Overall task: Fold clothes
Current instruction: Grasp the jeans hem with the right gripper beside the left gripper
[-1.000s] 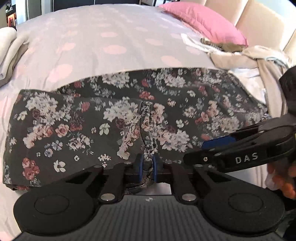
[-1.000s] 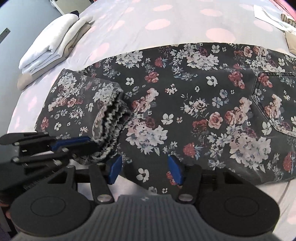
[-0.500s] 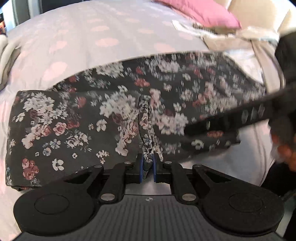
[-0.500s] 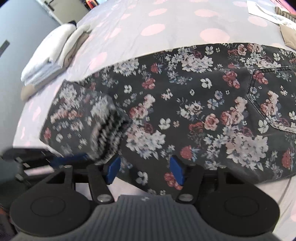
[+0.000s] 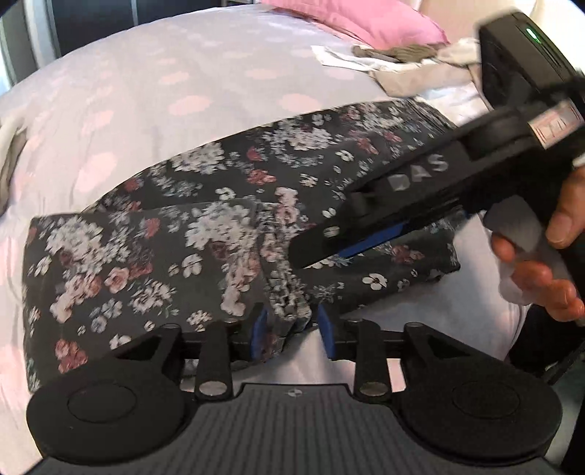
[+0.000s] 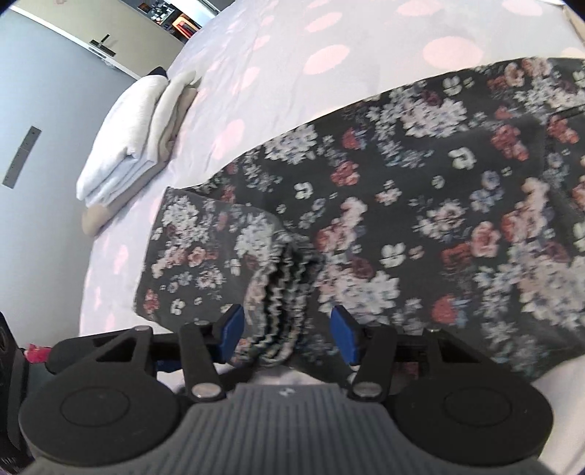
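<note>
Dark floral trousers (image 5: pixel 153 255) lie across the near edge of the bed, their left part folded over; they also show in the right wrist view (image 6: pixel 420 226). A bunched elastic hem (image 5: pixel 289 296) stands up at the front edge. My left gripper (image 5: pixel 292 334) is open, with the hem between its blue pads. My right gripper (image 6: pixel 287 329) is open around the same bunched hem (image 6: pixel 281 310). In the left wrist view the right gripper's body (image 5: pixel 420 193) crosses above the trousers from the right, held by a hand.
The bedspread (image 5: pixel 164 91) is lilac with pink dots. A pink pillow (image 5: pixel 358 22) and loose beige clothes (image 5: pixel 413 73) lie at the far right. A stack of folded pale clothes (image 6: pixel 135 135) sits at the bed's left edge.
My left gripper has opened and let go of the hem it was pinching. My right gripper has swung left over the trousers and now straddles the hem.
</note>
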`<state>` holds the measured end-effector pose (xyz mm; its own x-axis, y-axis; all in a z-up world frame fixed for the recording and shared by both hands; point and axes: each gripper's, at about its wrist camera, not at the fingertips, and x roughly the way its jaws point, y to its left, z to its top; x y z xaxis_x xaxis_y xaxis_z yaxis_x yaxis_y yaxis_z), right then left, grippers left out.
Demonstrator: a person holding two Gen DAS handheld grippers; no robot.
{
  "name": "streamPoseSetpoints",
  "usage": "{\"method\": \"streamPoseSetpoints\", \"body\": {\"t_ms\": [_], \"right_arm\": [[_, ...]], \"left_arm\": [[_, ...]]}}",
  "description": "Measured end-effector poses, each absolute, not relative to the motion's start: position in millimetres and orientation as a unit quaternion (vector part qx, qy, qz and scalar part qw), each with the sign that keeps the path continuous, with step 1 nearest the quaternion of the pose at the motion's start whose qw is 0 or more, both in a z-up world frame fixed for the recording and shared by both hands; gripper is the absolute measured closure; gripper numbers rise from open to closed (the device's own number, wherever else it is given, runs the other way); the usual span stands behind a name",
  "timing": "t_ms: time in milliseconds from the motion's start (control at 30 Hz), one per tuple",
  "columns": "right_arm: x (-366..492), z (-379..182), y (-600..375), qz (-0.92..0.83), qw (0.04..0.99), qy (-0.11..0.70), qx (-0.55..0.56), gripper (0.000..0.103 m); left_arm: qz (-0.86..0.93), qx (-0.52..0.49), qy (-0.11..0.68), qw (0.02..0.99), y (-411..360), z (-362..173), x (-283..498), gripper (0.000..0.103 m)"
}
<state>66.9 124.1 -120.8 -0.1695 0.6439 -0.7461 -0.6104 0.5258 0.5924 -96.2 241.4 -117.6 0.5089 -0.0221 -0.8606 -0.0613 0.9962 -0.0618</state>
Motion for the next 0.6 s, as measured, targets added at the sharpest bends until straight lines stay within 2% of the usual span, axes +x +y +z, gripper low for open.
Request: {"method": "streamPoseSetpoints", "body": {"t_ms": [167,267,367,600], "right_arm": [[65,-135,133,0.473,0.636,0.610,0.009,0.049],[65,-140,139,0.464,0.634,0.618,0.003,0.055],[63,-142,144,0.463,0.633,0.621,-0.002,0.058],[60,-148,155,0.456,0.634,0.624,-0.017,0.058]], "left_arm": [[0.004,0.017,0.510,0.860,227,-135,-92,0.072],[0.011,0.056,0.516,0.854,220,-143,-92,0.072],[0.011,0.077,0.519,0.851,217,-146,-91,0.084],[-0.003,0.107,0.524,0.845,212,-149,-90,0.089]]}}
